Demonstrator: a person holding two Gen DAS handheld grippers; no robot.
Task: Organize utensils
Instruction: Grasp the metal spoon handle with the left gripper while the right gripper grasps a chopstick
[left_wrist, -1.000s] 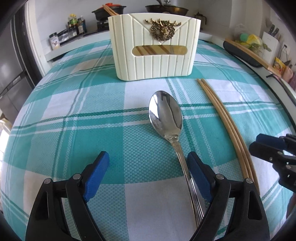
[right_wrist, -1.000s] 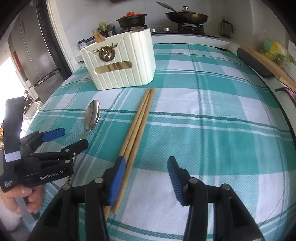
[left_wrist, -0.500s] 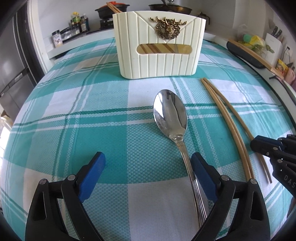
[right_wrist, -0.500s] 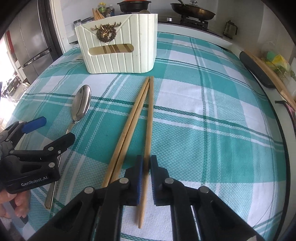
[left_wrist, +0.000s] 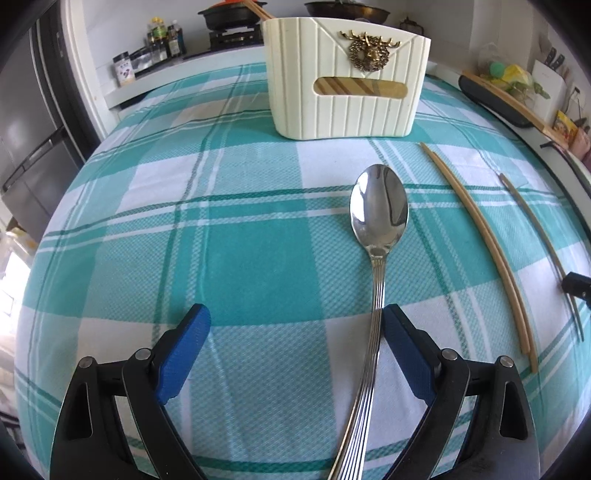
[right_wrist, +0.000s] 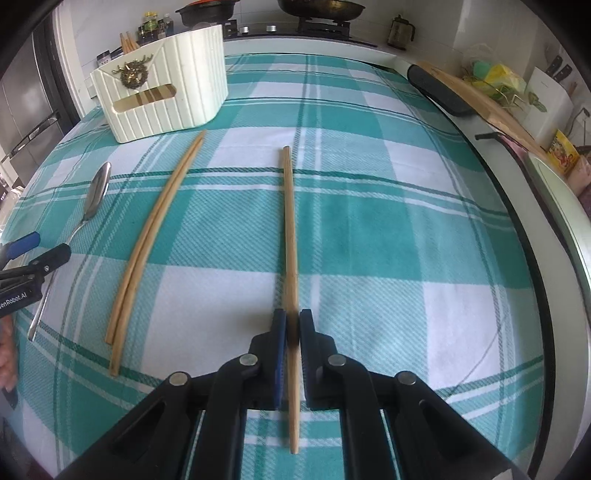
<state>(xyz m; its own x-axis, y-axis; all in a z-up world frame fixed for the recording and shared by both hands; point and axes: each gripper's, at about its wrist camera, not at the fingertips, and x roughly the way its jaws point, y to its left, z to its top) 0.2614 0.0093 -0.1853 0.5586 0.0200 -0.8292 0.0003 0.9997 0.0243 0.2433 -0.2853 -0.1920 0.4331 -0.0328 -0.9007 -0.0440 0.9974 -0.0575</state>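
Teal-and-white checked cloth (right_wrist: 369, 229) covered the kitchen table, with a stove and pans behind. At its far end stood the cream ribbed utensil holder (left_wrist: 347, 85), some chopsticks already showing inside it. The right gripper (right_wrist: 291, 328) was pinched shut on a single wooden chopstick (right_wrist: 290, 221), which stood apart from the other two chopsticks (right_wrist: 155, 236) lying side by side on the cloth. The left gripper (left_wrist: 295, 350) had its jaws spread wide, with the handle of the steel spoon (left_wrist: 380, 214) between them, just beside the right pad and not gripped. The step in hand looked like picking up; next, the held chopstick probably needed lifting, tipping upright and lowering into the holder, while the left closed on the spoon's handle.
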